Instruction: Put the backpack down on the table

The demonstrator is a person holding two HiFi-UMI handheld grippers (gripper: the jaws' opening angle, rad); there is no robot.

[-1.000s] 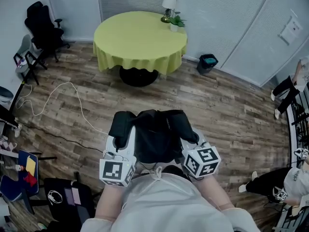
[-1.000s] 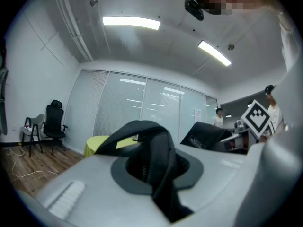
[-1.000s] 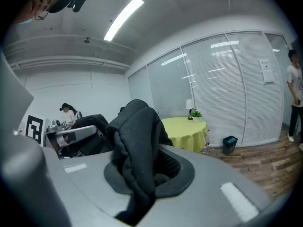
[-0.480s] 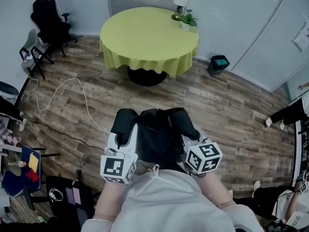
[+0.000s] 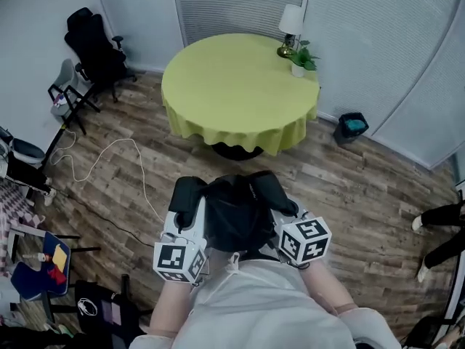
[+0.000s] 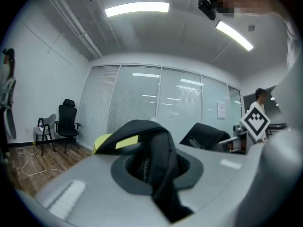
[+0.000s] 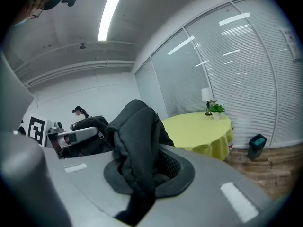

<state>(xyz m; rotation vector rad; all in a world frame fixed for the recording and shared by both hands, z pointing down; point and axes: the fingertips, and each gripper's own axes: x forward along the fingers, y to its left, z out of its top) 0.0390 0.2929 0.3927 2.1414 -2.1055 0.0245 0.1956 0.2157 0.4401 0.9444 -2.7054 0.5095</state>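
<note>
A black backpack (image 5: 236,213) hangs in front of the person's chest, above the wooden floor. My left gripper (image 5: 187,198) is shut on one black strap (image 6: 154,150), and my right gripper (image 5: 282,206) is shut on another padded strap (image 7: 137,136). In both gripper views the strap is pinched between the grey jaws and hides the fingertips. The round table (image 5: 240,86) with a yellow-green cloth stands ahead, apart from the backpack. It also shows in the right gripper view as the table (image 7: 201,129), and a sliver of its cloth (image 6: 105,142) shows behind the strap in the left gripper view.
A lamp (image 5: 292,20) and a potted plant (image 5: 301,58) stand at the table's far right edge. A black office chair (image 5: 94,46) and a folding chair (image 5: 67,93) are at the left. A white cable (image 5: 109,155) lies on the floor. A bin (image 5: 352,125) stands at the right.
The table has come nearer and sits lower in the head view. Both grippers and the backpack have moved toward it together. Both grips are unchanged.
</note>
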